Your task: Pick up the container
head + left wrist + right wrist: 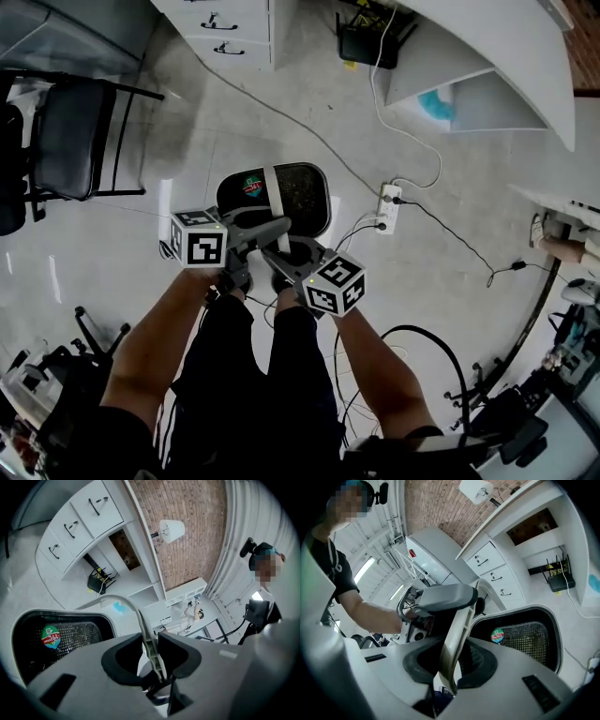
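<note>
A black mesh-lined container (pixel 298 197) with a round green-and-red sticker (pixel 253 186) hangs above the floor by its white bail handle (pixel 271 185). Both grippers hold that handle from the near side. In the head view my left gripper (pixel 279 226) and right gripper (pixel 266 247) meet right over it. In the left gripper view the thin handle (pixel 146 632) runs up between the black pads of the left gripper (pixel 151 641), container (pixel 65 634) to the left. In the right gripper view the right gripper (pixel 450 660) pinches the handle (pixel 458 630), container (pixel 529 634) to the right.
A black chair (pixel 70 136) stands at the left and white drawers (pixel 230 28) at the top. A power strip (pixel 386 208) with trailing cables lies right of the container. A white curved shelf unit (pixel 487 56) fills the upper right. Black cables loop by the person's legs.
</note>
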